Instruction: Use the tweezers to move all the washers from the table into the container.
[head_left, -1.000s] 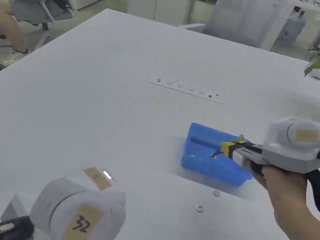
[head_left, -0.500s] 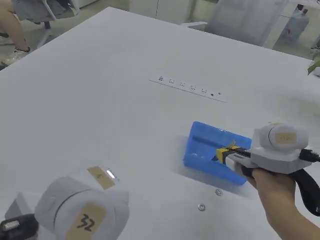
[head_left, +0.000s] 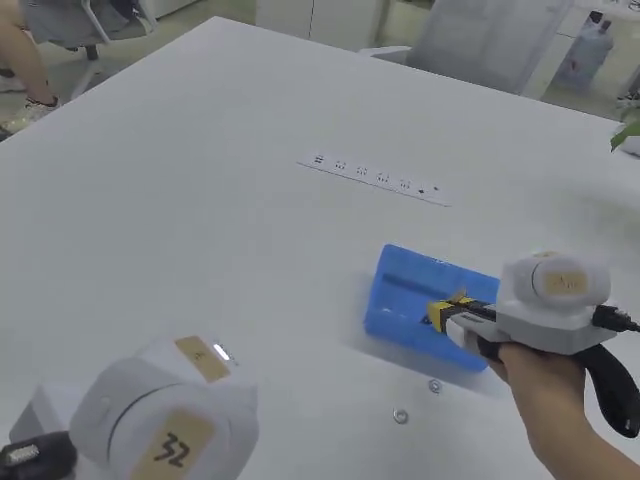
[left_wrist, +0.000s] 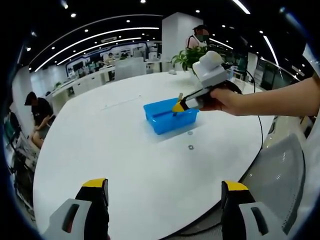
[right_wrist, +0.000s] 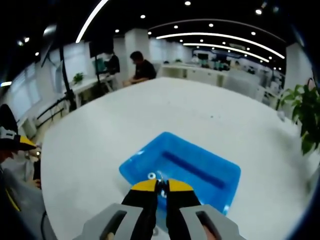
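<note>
Lying loose: a first washer (head_left: 434, 386) and a second washer (head_left: 400, 416) rest flat on the tabletop (head_left: 200, 210), outside the container. They are just behind and beneath the right hand-held gripper's jaw tips, the second a little further back toward the person.
Ring at the tip: a small ring (right_wrist: 151, 175) sits right ahead of the tweezers' points, over the container floor. Whether it is pinched or lying loose cannot be told.
Handling: the washers look like thin, rigid, light, slick metal. Lying flat they offer little edge, so each would likely be best taken across the rim, one point through the hole and one outside. A gentle squeeze seems wise, since a hard pinch could flick one away.
Tweezers: the tweezers (right_wrist: 160, 185) stick forward from between the right hand-held gripper's jaws, aimed down into the container.
Container: the blue container (head_left: 400, 295) lies directly under and ahead of those jaw tips.
Right hand-held gripper: the right hand-held gripper (head_left: 440, 312), carried by a hand (head_left: 545, 390), is clenched on the tweezers, jaws almost together.
Left hand-held gripper: the left hand-held gripper (left_wrist: 164, 185) is released, jaws wide apart with nothing between them, well apart from the right one and from the washers.
Further out: a socket strip (head_left: 372, 178) is set in the tabletop well beyond the container.
</note>
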